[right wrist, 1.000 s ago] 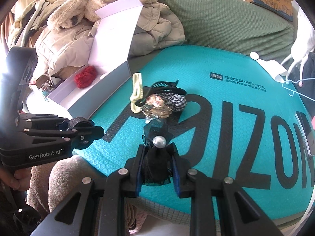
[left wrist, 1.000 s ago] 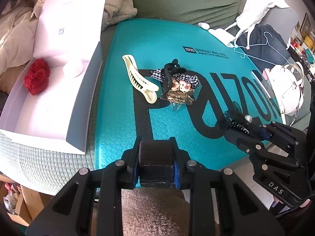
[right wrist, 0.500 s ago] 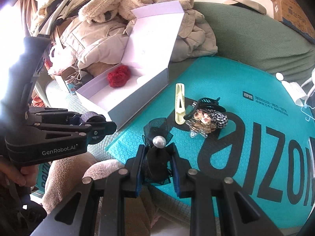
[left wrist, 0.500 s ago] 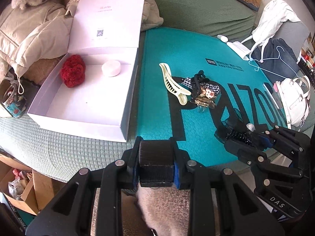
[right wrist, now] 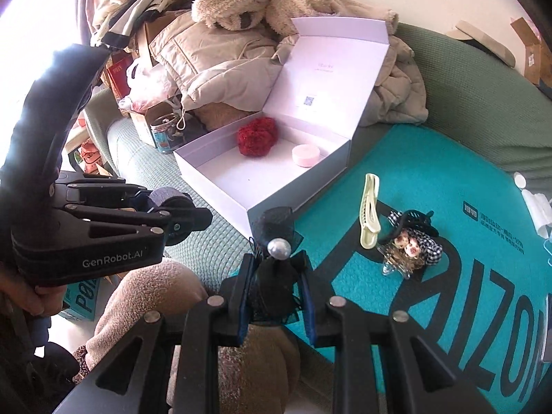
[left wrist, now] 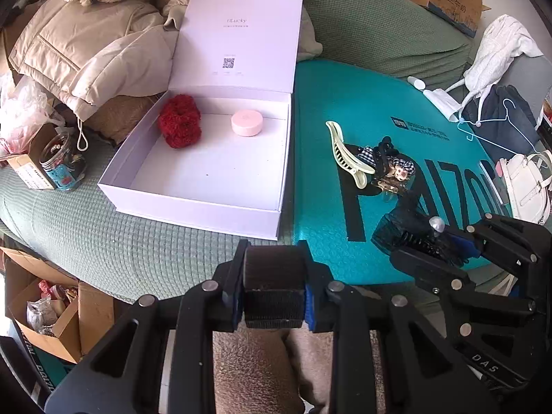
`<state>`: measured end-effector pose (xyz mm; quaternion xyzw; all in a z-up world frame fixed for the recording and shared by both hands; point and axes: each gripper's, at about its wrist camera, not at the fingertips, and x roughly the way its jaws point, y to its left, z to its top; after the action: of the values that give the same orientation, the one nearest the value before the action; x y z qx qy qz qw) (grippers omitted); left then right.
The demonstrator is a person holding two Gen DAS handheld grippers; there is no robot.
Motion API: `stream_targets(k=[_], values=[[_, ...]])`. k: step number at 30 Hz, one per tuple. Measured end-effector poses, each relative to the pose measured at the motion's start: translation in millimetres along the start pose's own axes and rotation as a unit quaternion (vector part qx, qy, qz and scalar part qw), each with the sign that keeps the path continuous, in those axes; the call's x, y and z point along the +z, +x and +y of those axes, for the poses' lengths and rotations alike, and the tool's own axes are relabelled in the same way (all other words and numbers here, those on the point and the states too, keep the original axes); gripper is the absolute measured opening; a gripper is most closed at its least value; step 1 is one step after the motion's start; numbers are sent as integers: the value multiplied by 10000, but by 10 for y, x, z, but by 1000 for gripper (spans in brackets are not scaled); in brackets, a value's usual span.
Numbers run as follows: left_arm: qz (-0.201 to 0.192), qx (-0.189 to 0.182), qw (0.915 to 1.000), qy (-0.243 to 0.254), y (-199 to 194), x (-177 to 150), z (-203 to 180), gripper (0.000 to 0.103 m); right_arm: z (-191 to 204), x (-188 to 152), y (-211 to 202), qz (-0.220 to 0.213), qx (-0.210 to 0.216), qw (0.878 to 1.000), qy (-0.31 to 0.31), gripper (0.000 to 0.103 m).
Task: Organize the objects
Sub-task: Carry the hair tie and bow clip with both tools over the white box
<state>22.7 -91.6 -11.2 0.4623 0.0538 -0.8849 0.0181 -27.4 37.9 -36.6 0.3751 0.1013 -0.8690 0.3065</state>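
left gripper (left wrist: 274, 289) angled downward over the bed edge, jaws clamped on a dark grey roll (left wrist: 274, 267). right gripper (right wrist: 276, 296) likewise tilted down, pinching a black mesh bow with a pearl (right wrist: 277, 258), above the teal mat (right wrist: 431, 179). open white box (left wrist: 193, 203) holds a red scrunchie (left wrist: 179, 126) and a pink puck (left wrist: 246, 122). only the right view shows a hand (right wrist: 38, 298) gripping the left tool.

Box (left wrist: 193, 186) floor lies mostly bare (scrunchie (left wrist: 179, 126), puck (left wrist: 246, 122) at back).
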Motion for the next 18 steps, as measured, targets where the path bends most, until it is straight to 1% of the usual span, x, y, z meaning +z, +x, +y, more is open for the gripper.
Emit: stream_targets(k=[3,8,18], values=[[-19,131,9999,-10,-45,-3,94,24,80,59,50,16,70,9999,-115,24],[-37,201,9997,-96,-72,34,242,24,168,159,148,36,154,9996,-228,24],[20,182,9998,-92,129,203,408,24,183,371,411,103,189,9992,-322,24]])
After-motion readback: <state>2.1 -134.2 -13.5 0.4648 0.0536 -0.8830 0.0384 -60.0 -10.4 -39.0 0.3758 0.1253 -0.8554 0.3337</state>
